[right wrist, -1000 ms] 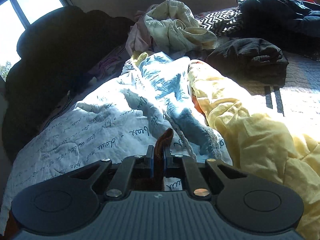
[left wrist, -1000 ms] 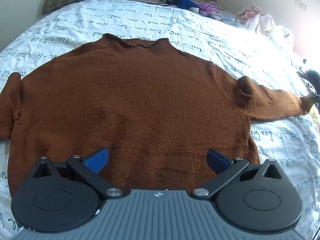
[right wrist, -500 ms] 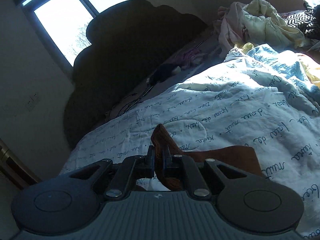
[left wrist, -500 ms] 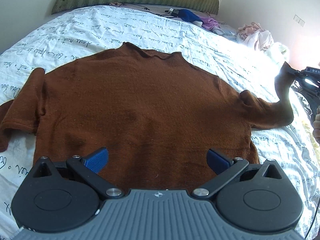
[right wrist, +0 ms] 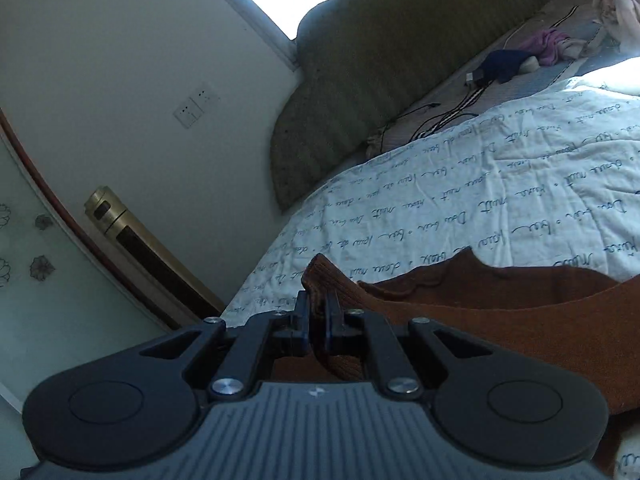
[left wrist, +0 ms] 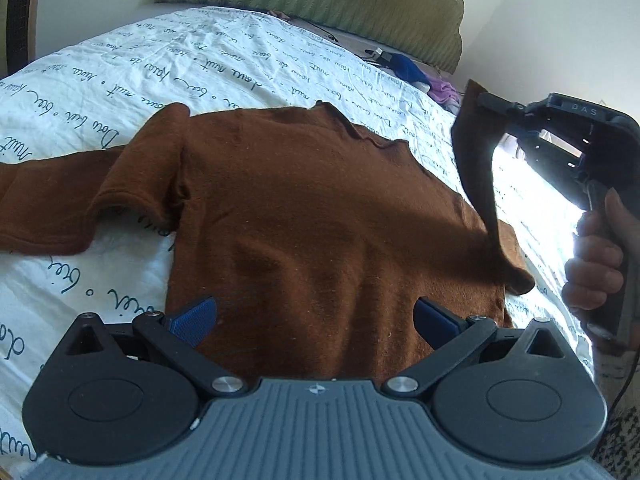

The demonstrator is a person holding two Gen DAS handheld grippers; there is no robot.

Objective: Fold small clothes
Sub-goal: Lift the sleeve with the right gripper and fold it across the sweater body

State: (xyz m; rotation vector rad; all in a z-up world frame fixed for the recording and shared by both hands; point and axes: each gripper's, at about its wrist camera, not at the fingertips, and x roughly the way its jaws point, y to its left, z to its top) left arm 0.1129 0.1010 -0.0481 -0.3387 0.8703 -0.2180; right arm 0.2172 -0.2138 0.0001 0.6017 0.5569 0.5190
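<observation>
Brown sweater [left wrist: 320, 208] flat on the script-print bedspread [left wrist: 224, 60], cuff [right wrist: 320, 276] pinched in right gripper [right wrist: 317, 312] above its body, left gripper [left wrist: 316, 316] spread over the hem: likely slipping free, folding crooked.

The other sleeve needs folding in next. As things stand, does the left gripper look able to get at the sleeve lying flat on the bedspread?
Probably yes. The left gripper is open and empty over the sweater's hem, and the flat sleeve lies uncovered beside it.

Both wrist views low over bed [left wrist: 248, 60], sharing brown sweater [left wrist: 320, 208]
</observation>
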